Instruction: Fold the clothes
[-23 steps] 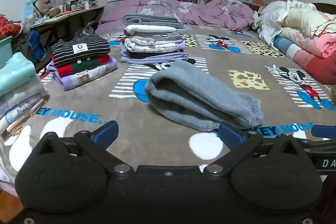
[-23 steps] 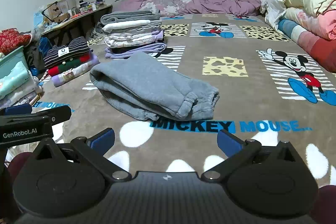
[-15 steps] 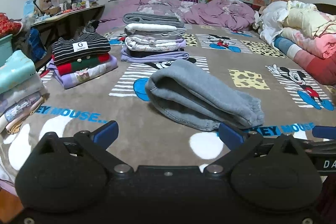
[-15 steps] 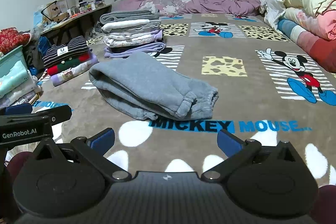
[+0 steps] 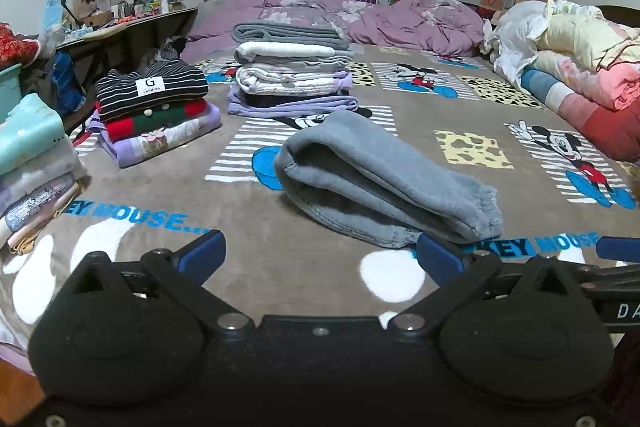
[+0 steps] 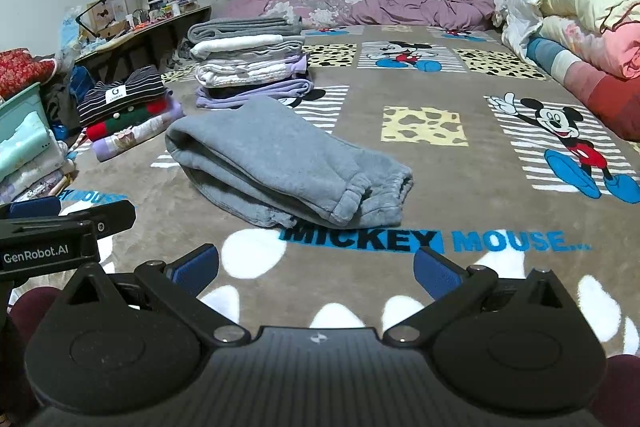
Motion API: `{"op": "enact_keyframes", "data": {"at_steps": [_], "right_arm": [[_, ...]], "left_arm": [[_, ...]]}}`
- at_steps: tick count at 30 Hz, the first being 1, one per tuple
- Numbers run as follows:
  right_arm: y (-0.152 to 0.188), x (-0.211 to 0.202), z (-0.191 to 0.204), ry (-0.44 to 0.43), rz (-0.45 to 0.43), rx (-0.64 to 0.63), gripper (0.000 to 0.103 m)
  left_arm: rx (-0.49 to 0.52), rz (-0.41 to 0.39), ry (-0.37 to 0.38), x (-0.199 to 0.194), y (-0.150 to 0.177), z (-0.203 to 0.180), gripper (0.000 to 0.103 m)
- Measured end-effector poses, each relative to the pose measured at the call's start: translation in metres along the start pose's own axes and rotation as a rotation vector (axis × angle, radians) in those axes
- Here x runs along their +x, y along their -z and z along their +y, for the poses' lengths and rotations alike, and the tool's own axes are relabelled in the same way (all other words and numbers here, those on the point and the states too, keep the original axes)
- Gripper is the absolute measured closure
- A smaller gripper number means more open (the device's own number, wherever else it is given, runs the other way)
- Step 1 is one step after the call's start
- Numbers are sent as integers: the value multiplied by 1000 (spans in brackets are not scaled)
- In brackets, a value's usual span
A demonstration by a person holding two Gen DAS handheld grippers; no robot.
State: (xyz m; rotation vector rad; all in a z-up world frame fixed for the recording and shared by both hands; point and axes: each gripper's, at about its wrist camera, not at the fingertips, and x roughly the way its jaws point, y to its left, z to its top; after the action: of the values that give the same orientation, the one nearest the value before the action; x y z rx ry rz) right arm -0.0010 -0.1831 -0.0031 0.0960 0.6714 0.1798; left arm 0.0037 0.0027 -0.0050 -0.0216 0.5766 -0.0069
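Folded grey sweatpants (image 5: pixel 384 179) (image 6: pixel 280 163) lie on the brown Mickey Mouse blanket (image 5: pixel 260 259) (image 6: pixel 460 187), cuffs toward the right. My left gripper (image 5: pixel 320 259) hovers open just in front of them, nothing between its blue pads. My right gripper (image 6: pixel 316 269) is also open and empty, a little short of the cuffs. The left gripper's side (image 6: pixel 60 227) shows at the left edge of the right wrist view, and the right gripper's tip (image 5: pixel 616 249) at the right edge of the left wrist view.
Behind the sweatpants stands a tall pile of folded clothes (image 5: pixel 288 67) (image 6: pixel 248 63). A striped, red and lilac pile (image 5: pixel 152 111) (image 6: pixel 124 111) lies left. A pastel pile (image 5: pixel 32 163) sits at the far left. Rolled quilts (image 5: pixel 576 67) line the right, a cluttered desk (image 5: pixel 120 23) the left.
Both views have crept slightly closer to the sweatpants. The jaws stay wide and nothing was taken hold of.
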Motion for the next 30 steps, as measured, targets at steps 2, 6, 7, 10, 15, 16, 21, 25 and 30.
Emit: {"op": "enact_keyframes", "data": {"at_steps": [2, 6, 7, 10, 15, 16, 21, 25, 30], "right_arm": [[0, 0, 1, 2, 0, -1, 0], [0, 1, 2, 6, 2, -6, 0], [0, 1, 2, 9, 2, -7, 0], [0, 1, 2, 15, 1, -8, 0], [0, 1, 2, 20, 1, -9, 0], [0, 1, 2, 20, 2, -10, 0], [0, 1, 2, 24, 1, -11, 0], [0, 1, 2, 25, 1, -12, 0], [0, 2, 2, 26, 4, -11, 0]], "left_arm": [[-2, 1, 1, 0, 0, 0, 0], [-6, 0, 3, 1, 0, 1, 0], [-6, 1, 2, 1, 0, 1, 0], [-7, 1, 3, 2, 0, 1, 0], [-8, -1, 6, 2, 1, 1, 0], [-10, -1, 7, 2, 1, 2, 0], [-16, -1, 10, 2, 1, 3, 0], [-17, -1, 13, 2, 1, 2, 0], [-19, 0, 13, 3, 2, 4, 0]]}}
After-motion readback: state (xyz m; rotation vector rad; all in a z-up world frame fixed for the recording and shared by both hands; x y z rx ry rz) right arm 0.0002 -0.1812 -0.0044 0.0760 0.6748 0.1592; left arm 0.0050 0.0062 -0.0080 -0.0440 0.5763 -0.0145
